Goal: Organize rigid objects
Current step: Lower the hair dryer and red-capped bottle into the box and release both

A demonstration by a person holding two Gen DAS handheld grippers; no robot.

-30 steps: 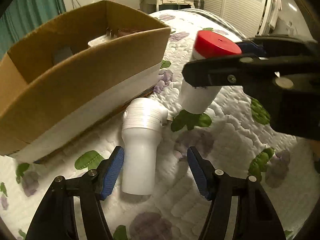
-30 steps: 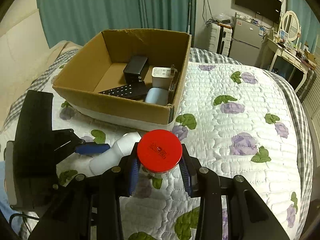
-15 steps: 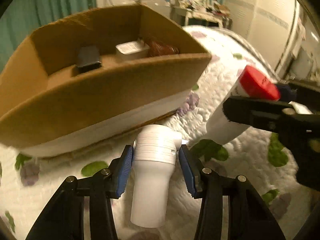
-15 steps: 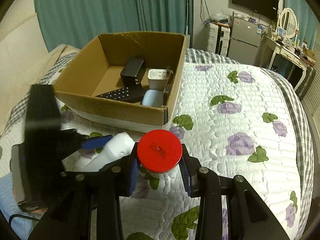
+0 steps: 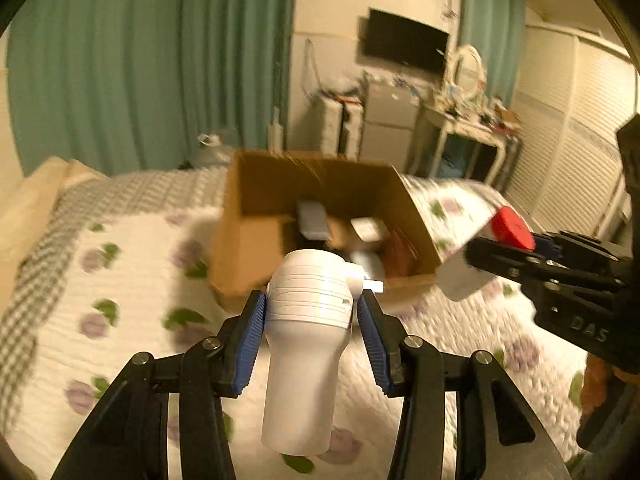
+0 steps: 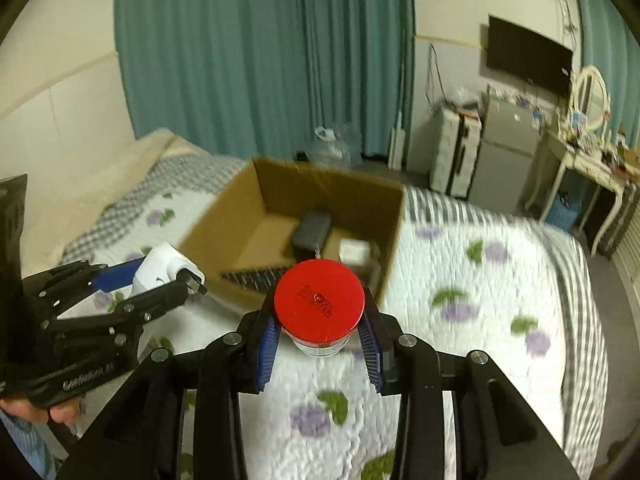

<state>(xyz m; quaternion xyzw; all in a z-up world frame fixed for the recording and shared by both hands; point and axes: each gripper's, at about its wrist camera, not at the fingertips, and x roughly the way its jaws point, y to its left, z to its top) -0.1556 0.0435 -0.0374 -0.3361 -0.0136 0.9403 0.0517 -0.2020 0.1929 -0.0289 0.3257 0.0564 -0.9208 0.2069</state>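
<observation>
Left gripper (image 5: 310, 322) clamped on white plastic bottle-shaped item (image 5: 306, 344), blue pads at its ridged upper part, held in the air above the floral quilted bed (image 5: 120, 292). Right gripper (image 6: 319, 334) clamped on red-lidded jar (image 6: 319, 300), also off the bed. Both held just in front of open cardboard box (image 6: 280, 200), which sits on the bed. Box holds dark remote (image 6: 256, 278), dark grey block (image 6: 312, 228), small white box (image 6: 354, 250). Background blurred.
</observation>
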